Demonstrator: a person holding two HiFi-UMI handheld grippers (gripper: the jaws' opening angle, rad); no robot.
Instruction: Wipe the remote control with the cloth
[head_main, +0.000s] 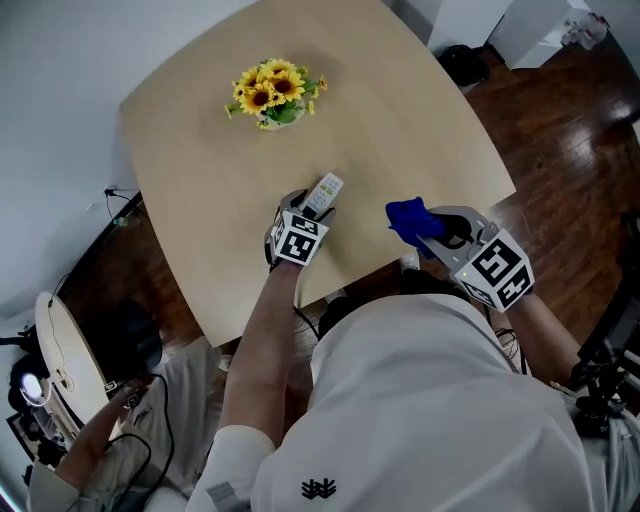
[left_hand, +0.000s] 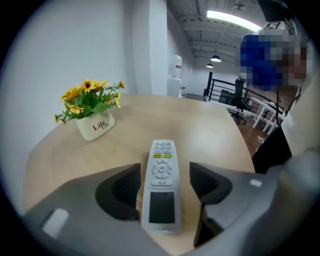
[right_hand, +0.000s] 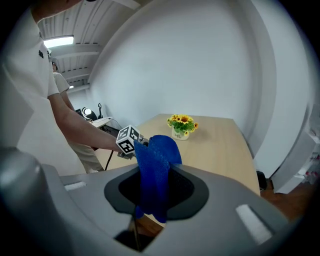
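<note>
The remote control (left_hand: 161, 180) lies flat on the table (head_main: 400, 130) near your edge, keypad up and its far end toward the table's middle. Your left gripper (head_main: 313, 207) straddles it with the jaws partly apart; a gap shows on the right side, so the pads are not pressing on it. Well to the right, your right gripper (right_hand: 156, 190) is held over the table's edge, clamped on the blue cloth (head_main: 408, 218), which bunches up past the jaws. A pot of yellow flowers (head_main: 272, 95) stands farther back.
</note>
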